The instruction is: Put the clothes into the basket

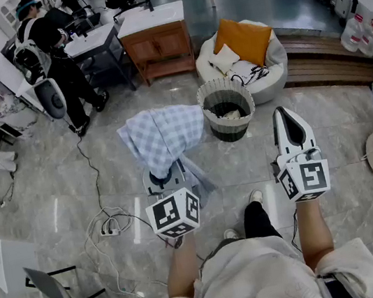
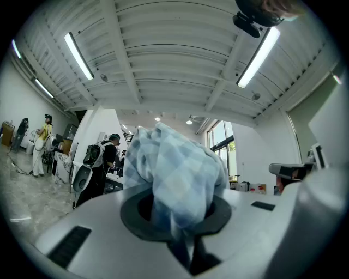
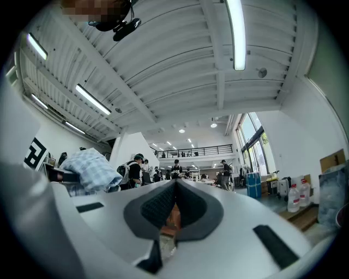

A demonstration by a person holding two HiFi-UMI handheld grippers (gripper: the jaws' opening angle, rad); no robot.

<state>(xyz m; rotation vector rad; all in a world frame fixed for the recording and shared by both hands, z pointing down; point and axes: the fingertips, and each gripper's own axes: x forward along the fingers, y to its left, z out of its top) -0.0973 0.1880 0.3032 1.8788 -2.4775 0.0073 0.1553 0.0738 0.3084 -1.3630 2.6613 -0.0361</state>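
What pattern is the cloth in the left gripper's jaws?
The cloth is a light blue and white check, which shows best in the head view.

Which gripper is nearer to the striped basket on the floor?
Right. The right gripper, shut and empty, sits just right of the basket in the head view. The left gripper, holding the checked cloth, is farther off, below-left of it.

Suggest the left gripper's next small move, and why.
Probably carry the blue-and-white checked cloth forward-right, over the striped woven basket: the left gripper grips it, but it hangs beside the basket, so releasing now would likely miss.
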